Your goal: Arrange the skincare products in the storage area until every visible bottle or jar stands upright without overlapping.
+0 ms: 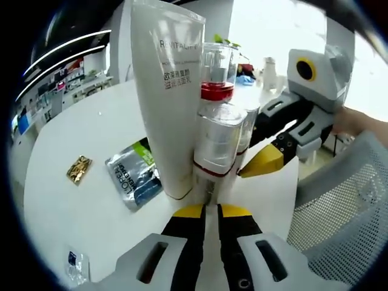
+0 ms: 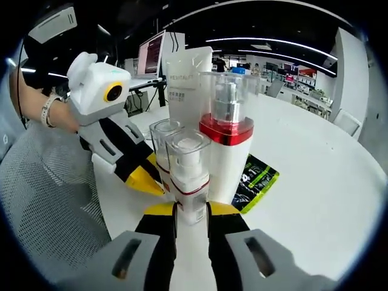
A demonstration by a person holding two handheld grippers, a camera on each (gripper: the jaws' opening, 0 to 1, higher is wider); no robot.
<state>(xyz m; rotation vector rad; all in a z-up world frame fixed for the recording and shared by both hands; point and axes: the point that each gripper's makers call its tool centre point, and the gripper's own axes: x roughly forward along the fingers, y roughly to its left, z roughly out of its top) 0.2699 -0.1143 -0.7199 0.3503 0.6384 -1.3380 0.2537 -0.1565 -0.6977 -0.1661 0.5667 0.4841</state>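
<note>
Left gripper view showed the left gripper [image 1: 205, 212] with its yellow-tipped jaws drawn narrow around the base of a small clear-capped pump bottle [image 1: 217, 148], apparently steadying it upright just beside the tall white tube [image 1: 170, 97]. The right gripper [image 1: 270, 159] came in from the right, its tip touching or nearly touching the same cluster. In the right gripper view, the right gripper [image 2: 191, 212] stood with jaws narrow on either side of a small white bottle [image 2: 189, 176]; whether they pinched it I could not tell. Behind stood a red-collared pump bottle [image 2: 225, 133], glossy and rigid. A flat foil sachet [image 1: 134, 173] lay on the smooth white table [image 1: 73, 212], left of the group.
</note>
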